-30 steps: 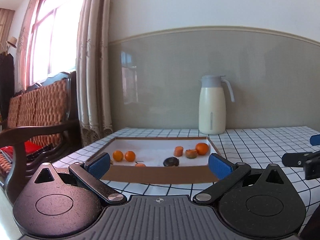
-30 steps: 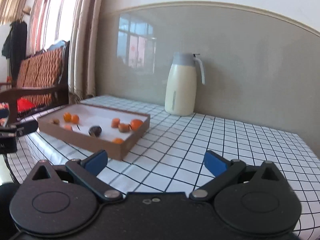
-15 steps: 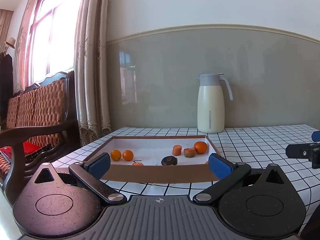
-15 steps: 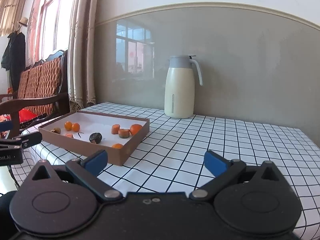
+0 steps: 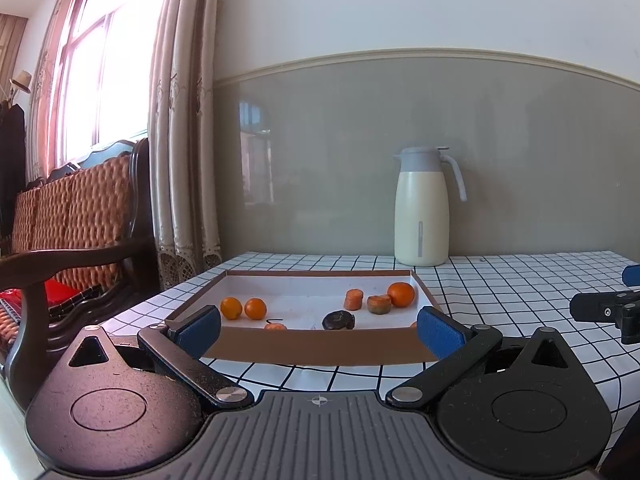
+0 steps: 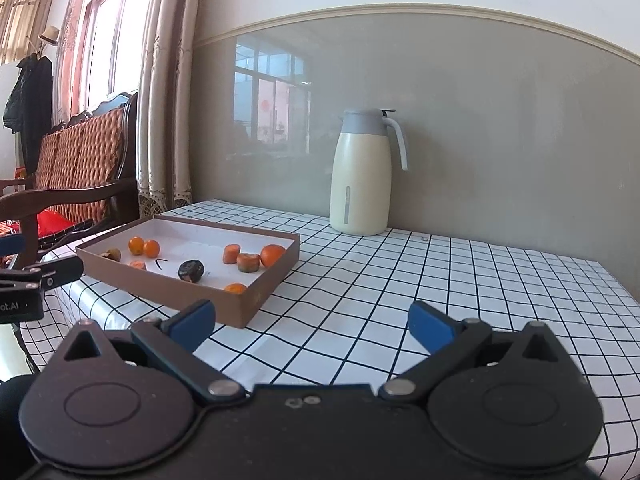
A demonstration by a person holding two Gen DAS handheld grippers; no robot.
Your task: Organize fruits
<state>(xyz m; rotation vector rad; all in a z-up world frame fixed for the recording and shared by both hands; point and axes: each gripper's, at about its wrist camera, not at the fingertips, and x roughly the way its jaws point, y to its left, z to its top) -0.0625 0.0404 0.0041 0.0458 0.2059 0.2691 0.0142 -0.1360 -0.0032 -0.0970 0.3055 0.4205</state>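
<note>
I hold the left gripper (image 5: 318,330) wide and empty, the box (image 5: 320,347) of fruit (image 5: 401,294) just ahead of its fingertips; the right gripper (image 6: 312,326), equally wide, has it ahead-left; I should clear the near wall before descending.

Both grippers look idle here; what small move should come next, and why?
Probably ease the left gripper forward over the box wall toward the fruit: its jaws stand open and empty, the box sits straight ahead, while the right gripper faces bare tablecloth.
</note>
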